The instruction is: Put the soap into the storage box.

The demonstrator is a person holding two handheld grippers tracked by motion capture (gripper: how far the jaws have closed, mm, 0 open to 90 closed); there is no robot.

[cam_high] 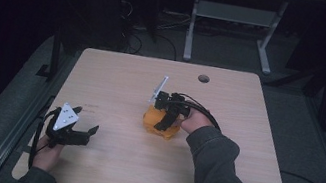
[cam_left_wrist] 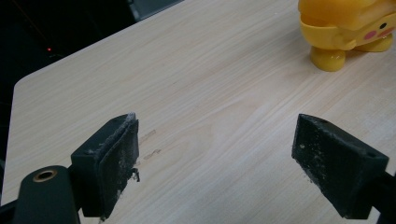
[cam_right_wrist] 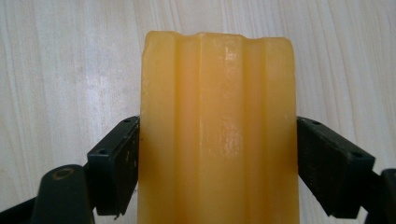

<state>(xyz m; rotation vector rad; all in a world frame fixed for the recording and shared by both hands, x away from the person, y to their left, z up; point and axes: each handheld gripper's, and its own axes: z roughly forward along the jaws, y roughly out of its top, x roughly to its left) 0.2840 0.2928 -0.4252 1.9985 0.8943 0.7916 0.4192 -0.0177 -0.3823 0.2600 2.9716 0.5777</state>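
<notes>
- Yellow toy standing near the middle of the wooden table, slightly toward the person's right side.
- Right gripper reaching down over the toy from above, held by the right hand, grey sleeve trailing toward the near edge.
- In the right gripper view, yellow toy seated between the two black jaws, both pads pressed flat against its ribbed sides: clamped on the toy.
- Toy's base apparently resting on the table, though too dim in the high view to be sure.
- Left gripper low over the table near the near-left corner, well apart from the toy, held by the left hand.
- In the left gripper view, jaws spread wide with bare table between them, nothing gripped.
- Same view: yellow toy at the upper right, upright on stubby feet, a pink cheek patch visible.
- Grey three-cornered plate on top of the left gripper; another tilted up above the right gripper.
- Round hole in the table near its far edge.
</notes>
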